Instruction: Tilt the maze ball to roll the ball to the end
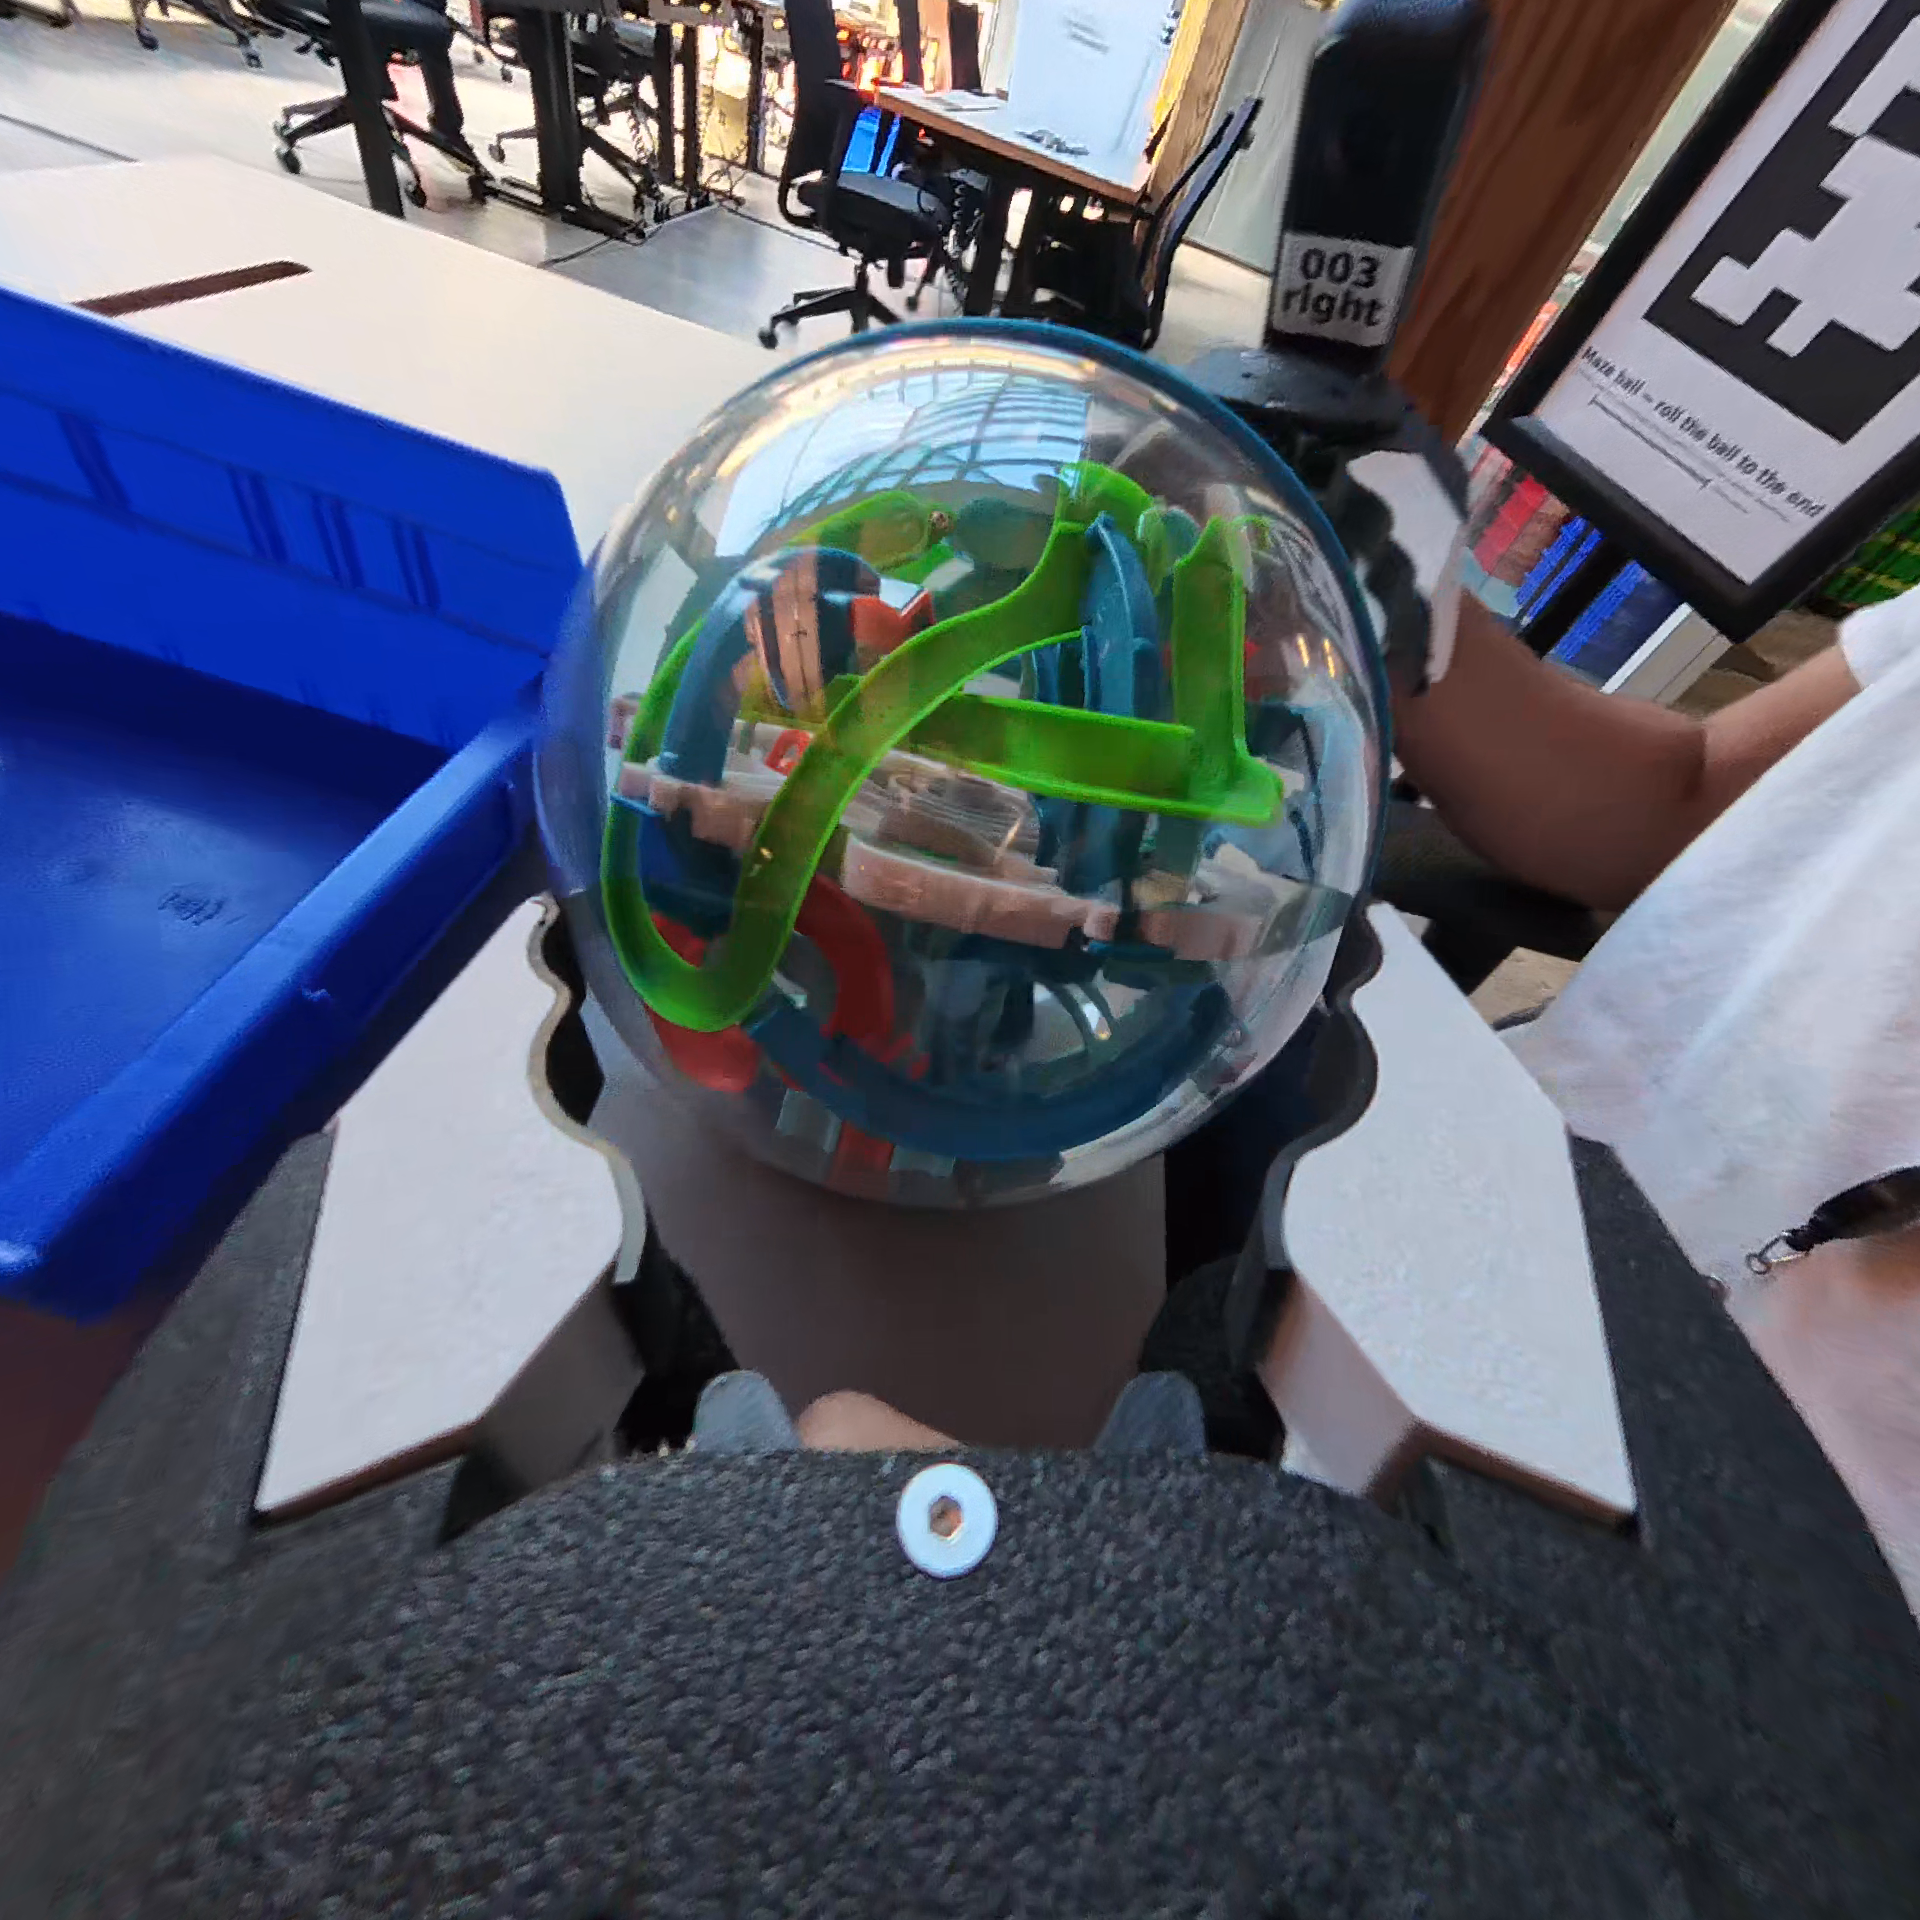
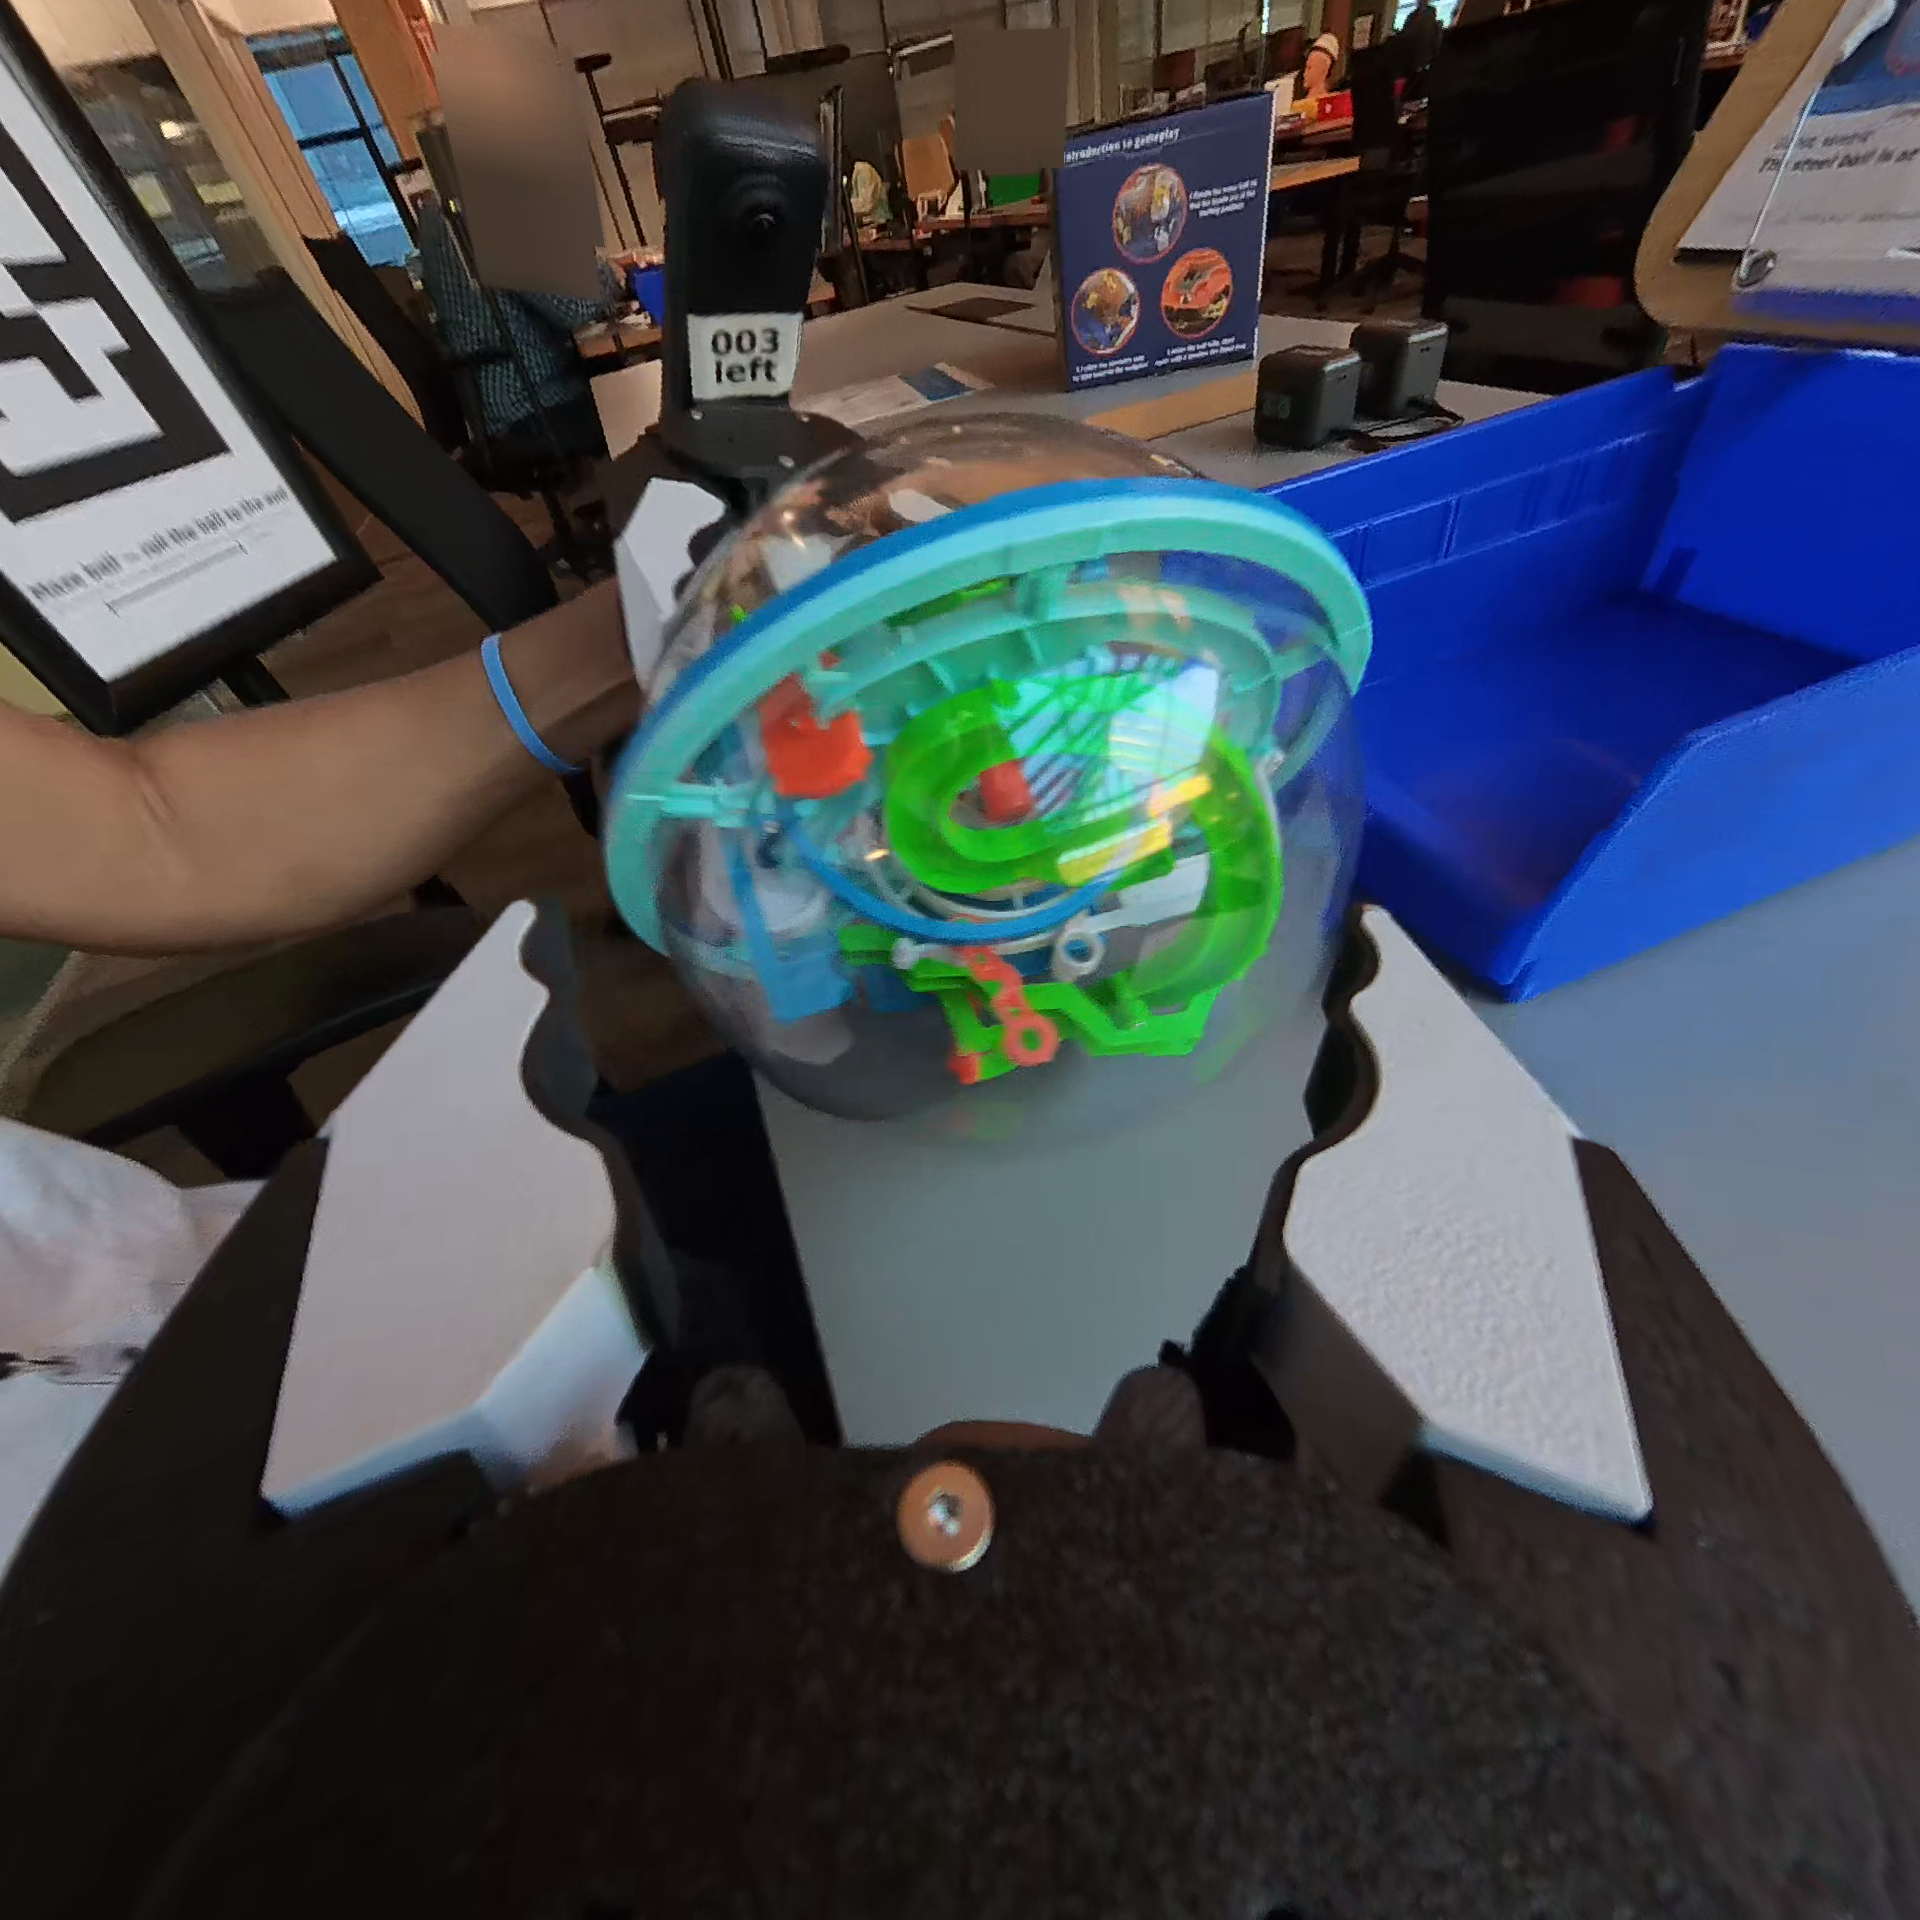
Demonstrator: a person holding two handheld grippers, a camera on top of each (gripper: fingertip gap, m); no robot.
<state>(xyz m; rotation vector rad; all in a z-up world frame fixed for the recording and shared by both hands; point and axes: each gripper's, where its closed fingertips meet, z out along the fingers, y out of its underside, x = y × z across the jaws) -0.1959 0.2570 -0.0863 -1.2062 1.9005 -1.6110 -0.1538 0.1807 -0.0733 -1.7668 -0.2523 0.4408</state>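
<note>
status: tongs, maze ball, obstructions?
Both tongs clamped on maze ball, opposite sides, lifted off table. Blue bin close beside.

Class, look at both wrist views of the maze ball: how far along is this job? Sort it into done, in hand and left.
Done: the maze ball is off the table, gripped between the left gripper and right gripper, beside the blue bin.
In hand: it sits tilted, its teal ring slanting.
Left: the small ball inside cannot be made out, so reaching the end is unconfirmed.
</note>
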